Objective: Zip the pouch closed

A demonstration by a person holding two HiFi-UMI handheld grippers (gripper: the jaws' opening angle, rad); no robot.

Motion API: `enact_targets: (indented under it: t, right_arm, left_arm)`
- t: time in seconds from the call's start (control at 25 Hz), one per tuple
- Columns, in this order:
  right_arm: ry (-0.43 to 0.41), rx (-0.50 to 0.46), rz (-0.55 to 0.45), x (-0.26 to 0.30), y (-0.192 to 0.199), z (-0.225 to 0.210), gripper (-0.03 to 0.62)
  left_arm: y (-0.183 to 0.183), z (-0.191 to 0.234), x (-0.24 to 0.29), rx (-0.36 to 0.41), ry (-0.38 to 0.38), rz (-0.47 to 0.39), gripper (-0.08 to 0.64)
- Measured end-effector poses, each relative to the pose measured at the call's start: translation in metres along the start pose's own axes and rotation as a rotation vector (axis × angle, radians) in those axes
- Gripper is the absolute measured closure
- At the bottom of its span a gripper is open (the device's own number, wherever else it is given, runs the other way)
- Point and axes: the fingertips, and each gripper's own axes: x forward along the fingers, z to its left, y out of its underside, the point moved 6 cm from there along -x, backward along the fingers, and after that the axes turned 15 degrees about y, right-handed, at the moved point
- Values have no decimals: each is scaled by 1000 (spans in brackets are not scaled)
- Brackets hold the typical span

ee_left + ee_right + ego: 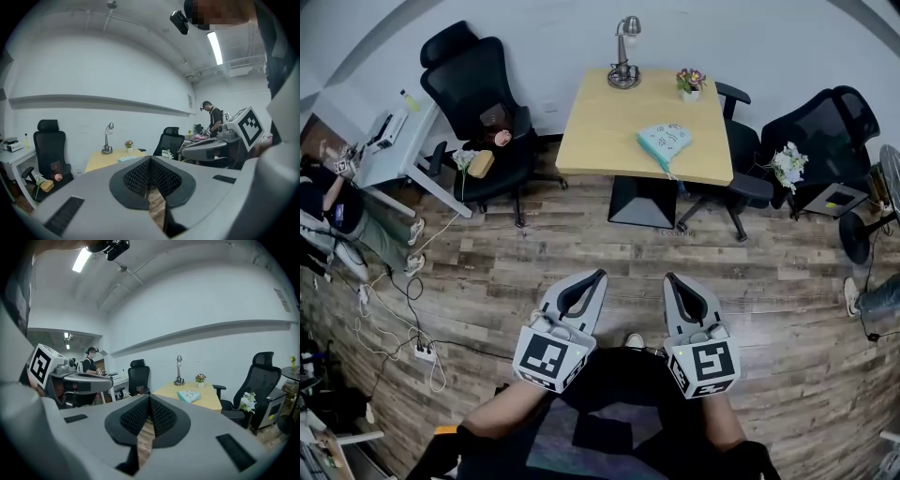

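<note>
Left gripper (598, 277): jaws pressed together, holding nothing, well short of the table (600, 131). Right gripper (671, 278): the same, closed and empty. The pouch (664, 141) lies on the table's right half, near its front edge. Best to step up to the table first, then pin one end of the pouch and pull the zip with the other gripper.

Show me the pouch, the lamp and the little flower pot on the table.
pouch (664, 140), head view, middle of its teal body.
lamp (623, 76), head view, its round base.
flower pot (690, 94), head view, the white pot.
</note>
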Motion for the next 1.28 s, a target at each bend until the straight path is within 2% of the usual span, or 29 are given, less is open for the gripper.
enact_targets:
  t: [0.36, 0.6, 0.88, 0.96, 1.12, 1.28]
  right_arm:
    - [13, 2, -4, -2, 1, -1, 577]
    - [29, 2, 43, 12, 6, 4, 577]
    - [73, -19, 108, 46, 4, 20, 577]
    - [92, -23, 118, 61, 1, 19, 577]
    - [127, -26, 150, 93, 0, 19, 577]
    - [153, -36, 165, 127, -10, 26, 577]
  left_arm:
    - [-3, -6, -4, 20, -18, -22, 549]
    - [9, 1, -6, -44, 9, 30, 549]
    - [18, 45, 6, -77, 59, 5, 549]
    - [17, 58, 14, -92, 81, 23, 551]
    - [16, 87, 30, -57, 129, 10, 551]
    - [10, 121, 42, -57, 162, 5, 551]
